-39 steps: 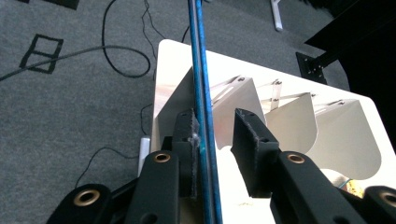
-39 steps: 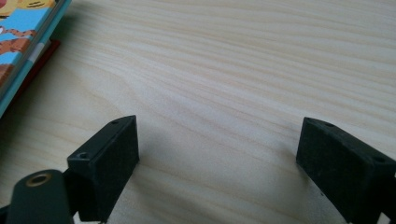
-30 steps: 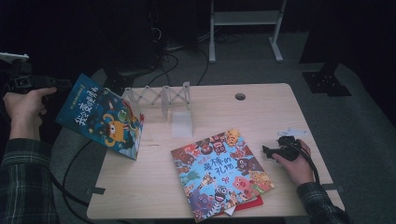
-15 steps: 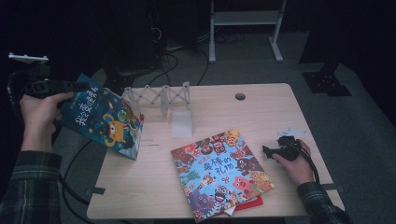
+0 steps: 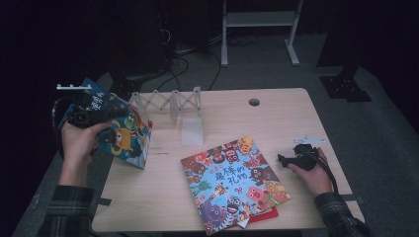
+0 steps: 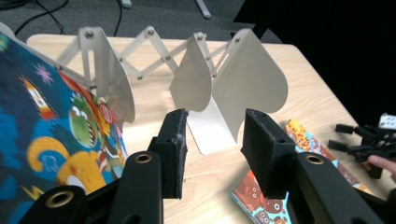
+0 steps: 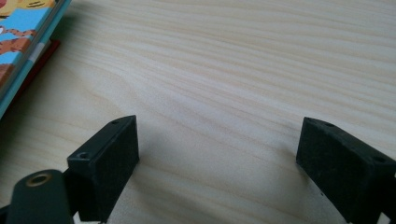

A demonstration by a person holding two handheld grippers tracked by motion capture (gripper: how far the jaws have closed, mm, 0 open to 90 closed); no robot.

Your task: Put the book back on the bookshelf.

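A blue picture book (image 5: pixel 126 140) stands tilted at the table's left edge and leans toward a white accordion book rack (image 5: pixel 170 101). My left gripper (image 5: pixel 106 114) hovers in front of that book's upper part, open. In the left gripper view the left gripper (image 6: pixel 212 149) holds nothing; the blue picture book (image 6: pixel 42 140) is to its left and the rack's plates (image 6: pixel 252 84) are ahead. A colourful book (image 5: pixel 232 182) lies flat on a red book (image 5: pixel 267 216). My right gripper (image 5: pixel 282 159) rests on the table to their right. In its own view the right gripper (image 7: pixel 217 149) is open over bare wood.
The wooden table (image 5: pixel 276 118) has a small round hole (image 5: pixel 254 102) near its far edge. The colourful book's edge (image 7: pixel 23 42) and the red book (image 7: pixel 44 53) show at the top left of the right gripper view. Cables and a white frame (image 5: pixel 257 19) are on the floor beyond.
My left hand and gripper have moved right from beyond the table's left edge, in over the blue book. The right gripper and the books have not moved.
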